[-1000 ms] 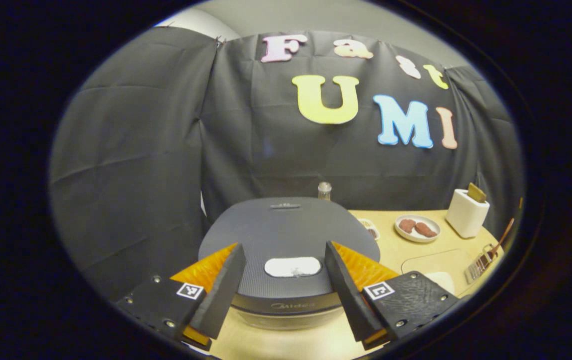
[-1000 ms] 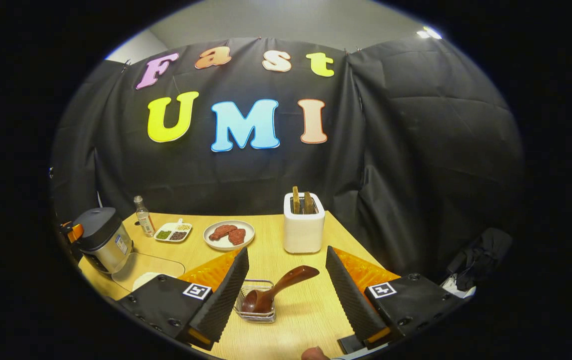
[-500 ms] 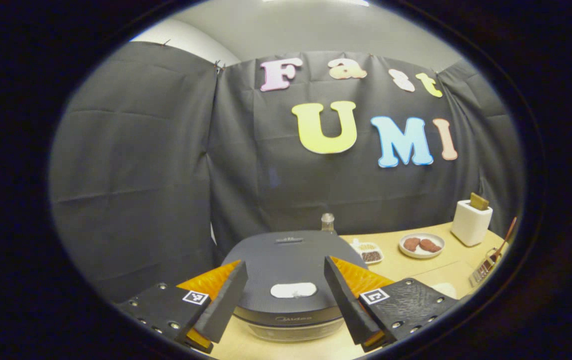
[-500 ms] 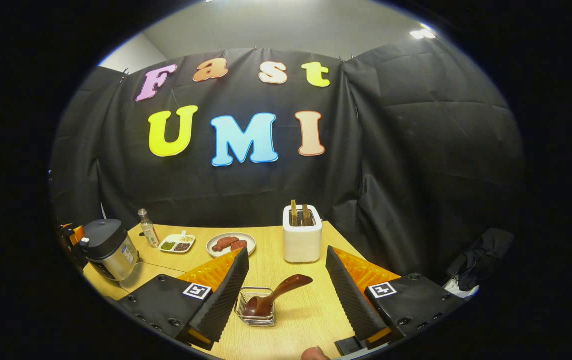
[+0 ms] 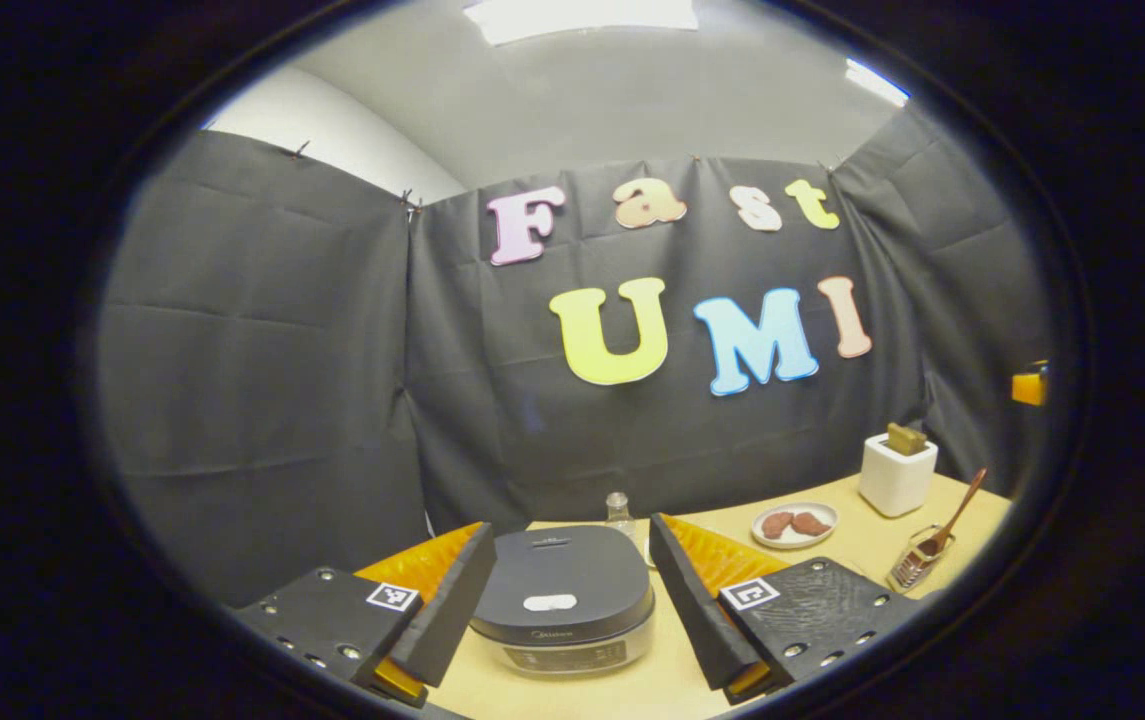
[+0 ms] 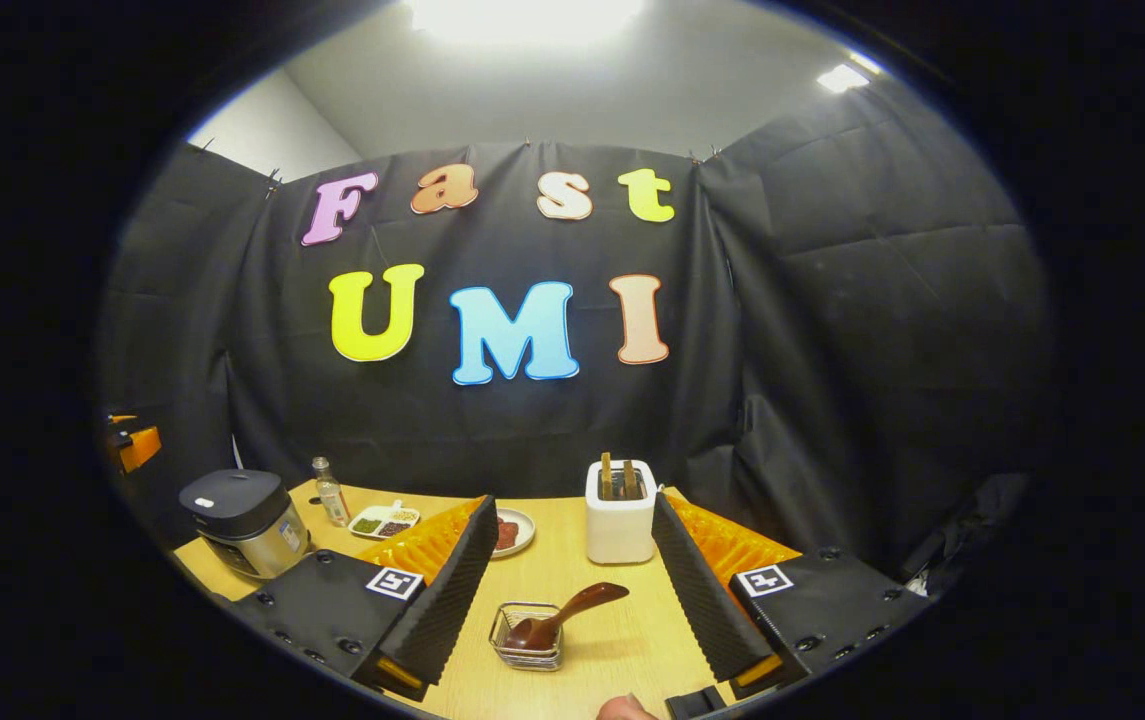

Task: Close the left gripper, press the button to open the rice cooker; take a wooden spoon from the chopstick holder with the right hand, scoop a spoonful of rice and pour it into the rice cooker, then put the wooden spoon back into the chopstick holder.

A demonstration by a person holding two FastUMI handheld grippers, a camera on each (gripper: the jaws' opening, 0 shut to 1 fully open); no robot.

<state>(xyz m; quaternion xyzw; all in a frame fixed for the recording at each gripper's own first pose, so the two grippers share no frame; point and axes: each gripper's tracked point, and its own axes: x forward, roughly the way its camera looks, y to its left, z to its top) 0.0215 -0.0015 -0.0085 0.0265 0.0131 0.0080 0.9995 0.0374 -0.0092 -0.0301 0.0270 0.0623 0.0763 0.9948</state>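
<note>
Left gripper [image 5: 564, 610]: fingers spread wide, holding nothing, hanging above the table with the cooker framed in the gap.
Rice cooker: dark grey round rice cooker with a flat lid [image 5: 562, 585], lid shut, pale oval button [image 5: 549, 602] on top near the front edge; also seen far left on the table in the right gripper view [image 6: 244, 508].
Bottle: small clear bottle [image 6: 330, 492] just right of the cooker, near the back wall.
Sectioned dish: little white divided dish of beans or grains [image 6: 380, 521], next along.
Plate: white round plate with two reddish-brown pieces [image 5: 794, 524], partly hidden behind a finger in the right gripper view.
Toaster: white boxy toaster with two slices sticking up [image 6: 620, 509], back of the table.
Chopstick holder: small wire-mesh basket [image 6: 526, 648], lying between the right gripper's fingers, well apart from the cooker.
Wooden spoon: dark brown wooden spoon [image 6: 564, 617], bowl down in the holder, handle leaning up to the right.
Right gripper [image 6: 570, 600]: also wide open, empty, above the holder, not touching the spoon.
Surface: light wood-grain tabletop [image 6: 572, 560].
Room: black cloth wall [image 6: 832, 380] behind and on both sides, pale ceiling with bright lights [image 6: 522, 20].
</note>
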